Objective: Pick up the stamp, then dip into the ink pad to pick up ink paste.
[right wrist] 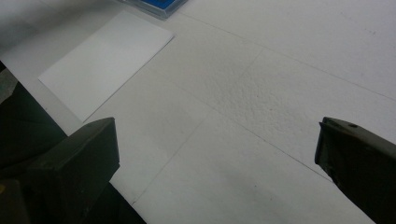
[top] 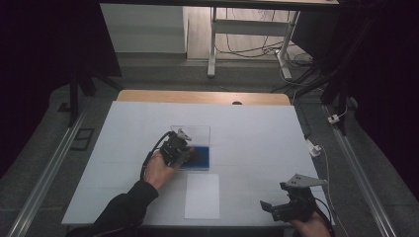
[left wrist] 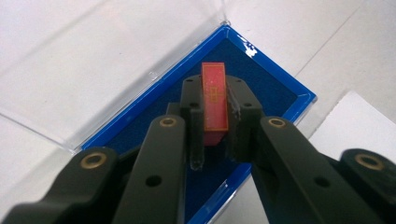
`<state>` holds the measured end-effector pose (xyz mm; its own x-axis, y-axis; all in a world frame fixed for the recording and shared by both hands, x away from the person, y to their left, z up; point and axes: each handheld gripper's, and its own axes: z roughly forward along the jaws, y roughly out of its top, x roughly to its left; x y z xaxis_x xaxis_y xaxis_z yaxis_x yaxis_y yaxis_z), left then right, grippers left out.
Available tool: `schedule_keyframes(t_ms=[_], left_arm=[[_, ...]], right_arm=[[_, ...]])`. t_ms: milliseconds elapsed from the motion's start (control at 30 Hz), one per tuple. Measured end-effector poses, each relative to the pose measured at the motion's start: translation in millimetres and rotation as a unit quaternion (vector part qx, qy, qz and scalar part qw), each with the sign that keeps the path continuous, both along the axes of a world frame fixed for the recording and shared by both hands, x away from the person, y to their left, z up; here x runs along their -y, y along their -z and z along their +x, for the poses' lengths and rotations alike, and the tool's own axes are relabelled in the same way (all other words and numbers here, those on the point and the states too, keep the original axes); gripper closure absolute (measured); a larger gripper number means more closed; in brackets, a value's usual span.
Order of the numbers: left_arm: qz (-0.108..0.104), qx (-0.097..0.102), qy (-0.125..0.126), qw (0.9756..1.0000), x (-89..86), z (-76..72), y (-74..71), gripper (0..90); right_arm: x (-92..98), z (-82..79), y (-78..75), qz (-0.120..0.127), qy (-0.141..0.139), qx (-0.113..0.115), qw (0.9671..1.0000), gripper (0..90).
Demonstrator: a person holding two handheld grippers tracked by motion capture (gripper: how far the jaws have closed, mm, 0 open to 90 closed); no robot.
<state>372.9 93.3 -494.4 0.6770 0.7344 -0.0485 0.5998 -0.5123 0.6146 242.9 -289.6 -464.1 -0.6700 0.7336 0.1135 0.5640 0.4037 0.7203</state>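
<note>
A small red block with gold markings [left wrist: 214,100] stands on edge between the jaws of my left gripper [left wrist: 215,135], which is shut on it over the dark blue lining of an open case [left wrist: 280,88]. The case's clear lid [left wrist: 93,70] lies folded back beside it. From above, my left gripper [top: 184,152] sits at the near left part of the blue case [top: 201,157], near the table's middle. My right gripper [top: 276,207] rests at the table's near right edge, jaws wide apart with nothing between them [right wrist: 215,154].
A white sheet of paper [top: 202,195] lies just in front of the case, also seen in the right gripper view as paper [right wrist: 102,60]. The white table top [top: 257,133] spreads around; its wooden far edge [top: 202,97] borders desk legs and cables on the floor.
</note>
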Motion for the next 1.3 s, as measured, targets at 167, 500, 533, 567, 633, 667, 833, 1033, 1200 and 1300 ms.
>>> schedule_keyframes(t_ms=[167,500,533,567,633,667,833,1033,1200,1300], left_arm=[[-0.017,-0.009,-0.004,0.9998,-4.7,2.1,0.8,79.4],[-0.046,-0.008,0.000,0.9989,-15.1,-1.8,-13.4,79.7],[-0.047,-0.006,0.002,0.9989,-16.6,-2.5,-15.4,79.7],[-0.049,-0.003,0.003,0.9988,-17.8,-3.6,-17.5,79.7],[-0.051,0.005,0.006,0.9986,-20.6,-5.4,-21.6,79.7],[-0.053,0.008,0.005,0.9985,-21.6,-6.1,-23.1,79.7],[-0.052,0.022,0.007,0.9984,-27.6,-10.7,-31.0,79.6],[-0.048,0.027,0.004,0.9985,-28.4,-13.3,-34.6,79.6],[-0.049,0.019,0.008,0.9986,-26.3,-12.8,-34.6,79.6],[-0.044,0.016,0.008,0.9988,-25.2,-11.6,-31.4,79.7]], right_arm=[[0.0,-0.1,0.0,0.000,-0.001,0.001,1.0000,0.0],[-0.2,-0.8,-0.3,-0.001,-0.001,0.004,1.0000,0.0],[-0.3,-1.0,-0.4,-0.001,-0.001,0.005,1.0000,0.0],[-0.3,-1.0,-0.5,-0.001,-0.002,0.005,1.0000,0.0],[-0.5,-1.1,-0.5,-0.002,-0.003,0.005,1.0000,0.0],[-0.7,-1.2,-0.4,-0.003,-0.003,0.005,1.0000,0.0],[-0.7,-1.1,-0.5,-0.002,-0.003,0.005,1.0000,0.0],[-0.7,-1.5,-0.5,-0.003,-0.005,0.005,1.0000,0.0],[-0.8,-0.8,-0.6,-0.002,-0.006,0.005,1.0000,0.0],[-1.5,-0.4,-0.3,-0.004,-0.008,0.004,1.0000,0.0]])
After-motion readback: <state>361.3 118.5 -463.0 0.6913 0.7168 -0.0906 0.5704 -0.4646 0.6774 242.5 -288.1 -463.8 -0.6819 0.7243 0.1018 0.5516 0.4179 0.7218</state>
